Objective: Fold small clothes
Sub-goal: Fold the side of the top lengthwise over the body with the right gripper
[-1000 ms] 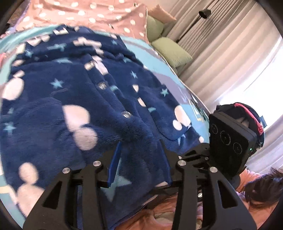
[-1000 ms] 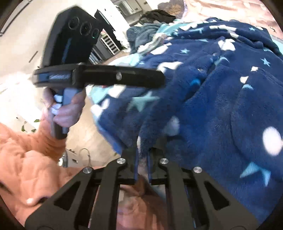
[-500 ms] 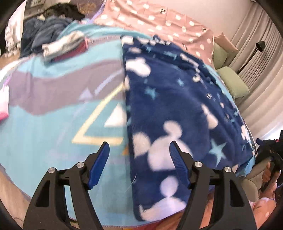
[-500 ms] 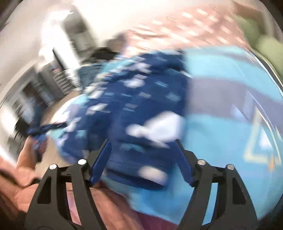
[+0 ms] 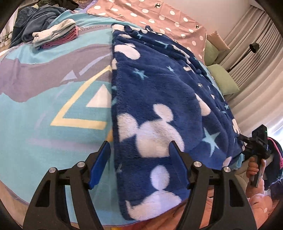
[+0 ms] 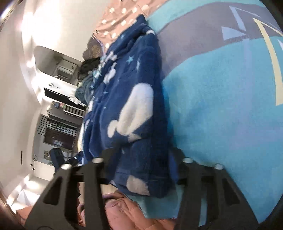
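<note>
A navy fleece garment (image 5: 159, 99) with white mouse heads and pale stars lies folded in a long strip on the teal blanket (image 5: 44, 123). My left gripper (image 5: 139, 159) hovers at its near left corner. Its blue pads (image 5: 99, 166) stand apart and are closing, with the garment's edge between them, untouched. A hand holds my right gripper (image 5: 256, 146) at the garment's near right corner. In the blurred, rolled right wrist view my right gripper (image 6: 142, 155) straddles the garment (image 6: 134, 106). Its jaws are closing, and the pads do not visibly press the fleece.
A stack of folded clothes (image 5: 54, 35) and a heap of dark clothes (image 5: 35, 19) sit at the blanket's far left. A pink dotted sheet (image 5: 159, 12), green pillows (image 5: 222, 79), a lamp (image 5: 253, 47) and curtains lie beyond. Peach clothing (image 6: 123, 208) shows below.
A second ago both grippers were shut on a raised fold of the garment. Both have let go, the garment lies flat, and the grippers have moved apart to its near corners.
</note>
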Action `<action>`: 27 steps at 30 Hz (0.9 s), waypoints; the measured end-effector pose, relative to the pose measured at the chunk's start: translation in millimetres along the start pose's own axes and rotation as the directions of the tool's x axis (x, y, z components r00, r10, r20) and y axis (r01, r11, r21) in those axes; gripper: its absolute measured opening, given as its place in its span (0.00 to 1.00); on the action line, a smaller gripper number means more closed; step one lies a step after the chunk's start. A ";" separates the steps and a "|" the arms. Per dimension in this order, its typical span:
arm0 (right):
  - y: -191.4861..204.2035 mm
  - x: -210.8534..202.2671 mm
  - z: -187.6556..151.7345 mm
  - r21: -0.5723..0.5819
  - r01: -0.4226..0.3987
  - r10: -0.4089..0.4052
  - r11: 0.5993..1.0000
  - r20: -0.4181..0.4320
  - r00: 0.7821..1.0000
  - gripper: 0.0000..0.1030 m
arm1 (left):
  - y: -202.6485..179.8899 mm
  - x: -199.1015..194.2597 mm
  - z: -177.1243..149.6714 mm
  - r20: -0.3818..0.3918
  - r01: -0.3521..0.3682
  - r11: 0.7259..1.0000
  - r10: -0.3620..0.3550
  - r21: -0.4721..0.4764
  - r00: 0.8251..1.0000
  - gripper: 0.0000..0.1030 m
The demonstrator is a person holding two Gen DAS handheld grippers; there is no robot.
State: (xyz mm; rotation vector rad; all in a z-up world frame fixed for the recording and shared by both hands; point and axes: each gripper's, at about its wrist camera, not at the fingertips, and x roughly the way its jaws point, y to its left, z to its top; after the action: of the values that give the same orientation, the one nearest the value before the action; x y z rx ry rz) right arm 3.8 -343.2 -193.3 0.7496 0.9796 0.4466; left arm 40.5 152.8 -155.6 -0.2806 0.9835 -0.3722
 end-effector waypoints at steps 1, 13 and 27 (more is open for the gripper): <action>-1.0 1.9 -1.0 0.011 0.007 -0.007 1.000 -0.031 0.999 0.14 | -2.8 -0.8 -2.2 -0.002 0.009 1.000 -0.009 0.005 1.000 0.56; 9.2 -19.8 -12.3 0.000 0.001 -0.001 1.000 0.036 0.999 0.18 | 0.0 -28.7 -4.1 0.029 0.092 0.996 -0.091 -0.013 0.995 0.12; 22.7 0.3 -19.7 -0.146 0.076 -0.069 0.986 0.054 0.996 0.60 | 3.4 -6.7 -15.4 -0.048 0.139 0.989 -0.141 -0.046 0.989 0.29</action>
State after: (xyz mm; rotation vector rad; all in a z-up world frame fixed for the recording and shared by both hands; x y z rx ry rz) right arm -13.4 -320.6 -183.5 0.5862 0.9149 0.4307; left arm 24.8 157.7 -160.0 -0.3817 1.0261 -0.4893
